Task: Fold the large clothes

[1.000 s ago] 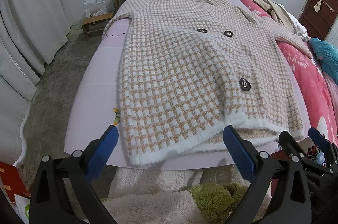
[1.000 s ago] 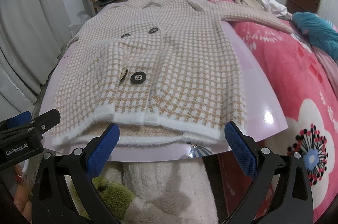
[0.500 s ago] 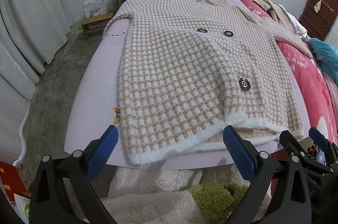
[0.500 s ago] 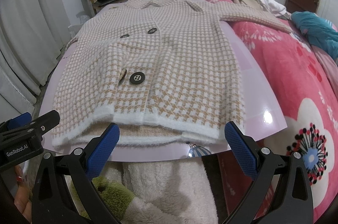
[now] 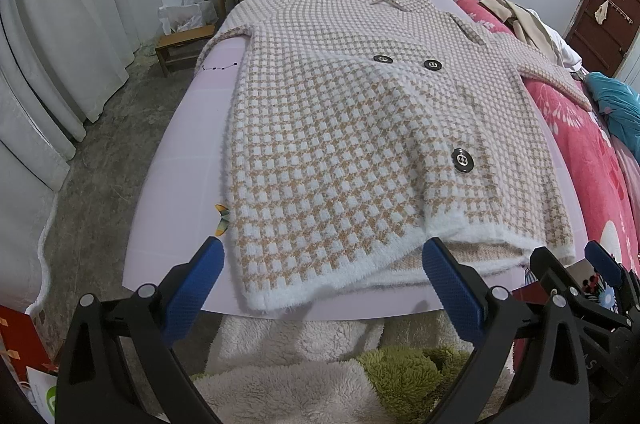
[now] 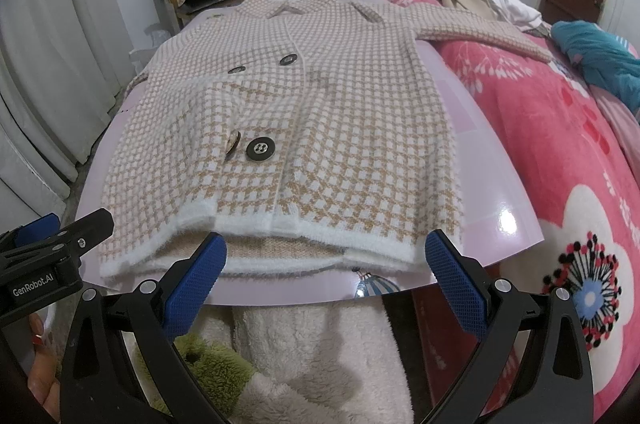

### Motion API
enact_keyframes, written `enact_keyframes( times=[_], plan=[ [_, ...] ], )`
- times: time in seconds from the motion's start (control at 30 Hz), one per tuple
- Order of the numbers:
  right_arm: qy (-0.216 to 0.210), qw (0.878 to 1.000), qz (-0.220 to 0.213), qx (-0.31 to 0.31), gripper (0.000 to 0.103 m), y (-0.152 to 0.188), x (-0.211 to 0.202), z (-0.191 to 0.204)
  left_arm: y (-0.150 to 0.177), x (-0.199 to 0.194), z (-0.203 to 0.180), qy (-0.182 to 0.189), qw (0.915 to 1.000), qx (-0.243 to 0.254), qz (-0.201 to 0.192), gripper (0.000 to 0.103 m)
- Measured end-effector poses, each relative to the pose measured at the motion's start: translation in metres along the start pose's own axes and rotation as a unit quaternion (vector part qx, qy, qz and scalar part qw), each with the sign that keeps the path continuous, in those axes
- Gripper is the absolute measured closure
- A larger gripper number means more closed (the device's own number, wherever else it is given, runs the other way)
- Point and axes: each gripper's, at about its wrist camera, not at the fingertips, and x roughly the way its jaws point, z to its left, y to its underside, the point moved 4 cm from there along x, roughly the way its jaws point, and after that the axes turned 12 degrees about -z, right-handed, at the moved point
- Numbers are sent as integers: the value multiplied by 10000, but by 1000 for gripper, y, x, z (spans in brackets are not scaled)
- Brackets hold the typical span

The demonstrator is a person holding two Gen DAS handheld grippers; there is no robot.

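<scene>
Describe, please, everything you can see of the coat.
The coat is a fuzzy knit in tan-and-white houndstooth with a white hem, collar and dark buttons. It lies flat, front up and closed, on a pink board, collar away from the cameras. One sleeve stretches onto the red blanket. No gripper touches it.

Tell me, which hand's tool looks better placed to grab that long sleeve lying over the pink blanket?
Probably the right tool. The sleeve stretches out on its side, over the pink blanket. The left tool hangs open by the coat's opposite hem corner. Both are open and empty.
</scene>
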Motion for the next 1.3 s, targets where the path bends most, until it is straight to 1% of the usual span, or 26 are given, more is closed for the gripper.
enact_keyframes(
  times=[1.2,1.3],
  plan=[
    [6,10000,4,15,7,-1,-3,-4,0,0,0,-2,10000,3,1,5],
    [18,10000,16,14,7,-2,-2,-3,-4,-5,-3,2,10000,2,9,5]
  ],
)
